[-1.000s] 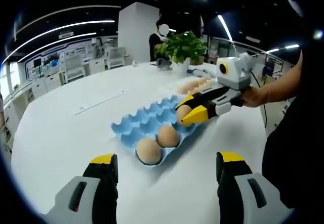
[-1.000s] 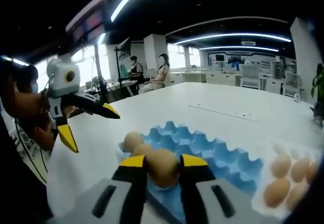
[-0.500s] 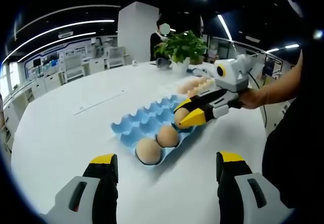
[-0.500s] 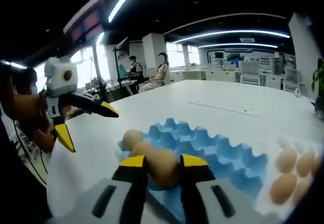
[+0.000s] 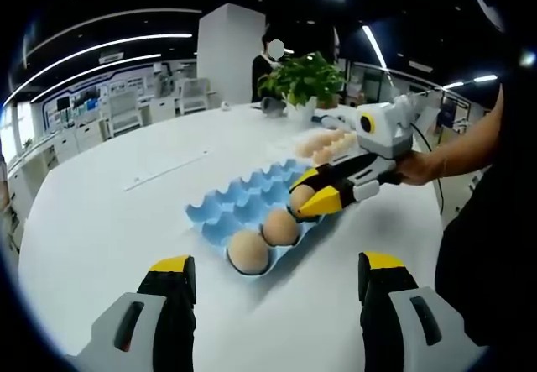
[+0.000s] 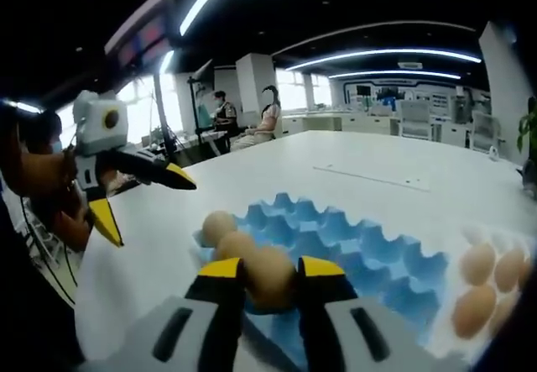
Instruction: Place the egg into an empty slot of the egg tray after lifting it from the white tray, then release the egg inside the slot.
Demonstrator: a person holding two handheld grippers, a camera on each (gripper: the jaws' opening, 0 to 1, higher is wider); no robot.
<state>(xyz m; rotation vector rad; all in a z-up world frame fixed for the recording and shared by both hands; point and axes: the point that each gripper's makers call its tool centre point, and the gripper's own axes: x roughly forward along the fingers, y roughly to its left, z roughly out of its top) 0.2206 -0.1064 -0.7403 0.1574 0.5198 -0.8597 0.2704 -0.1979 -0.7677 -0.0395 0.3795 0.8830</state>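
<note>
- The right gripper (image 6: 270,273) has its yellow-tipped fingers (image 6: 221,269) pinching an egg (image 6: 270,277), held low over the near edge of the blue egg tray (image 6: 352,246) on the white counter (image 6: 369,183).
- Two more eggs (image 6: 220,227) sit in tray slots just beyond it.
- The left gripper (image 5: 273,275) hangs near the tray, fingers (image 5: 171,264) spread wide, holding nothing.
- The white tray (image 6: 470,236) with several eggs lies beside the blue one.

White tray (image 6: 470,242) cut off, blurred.
</note>
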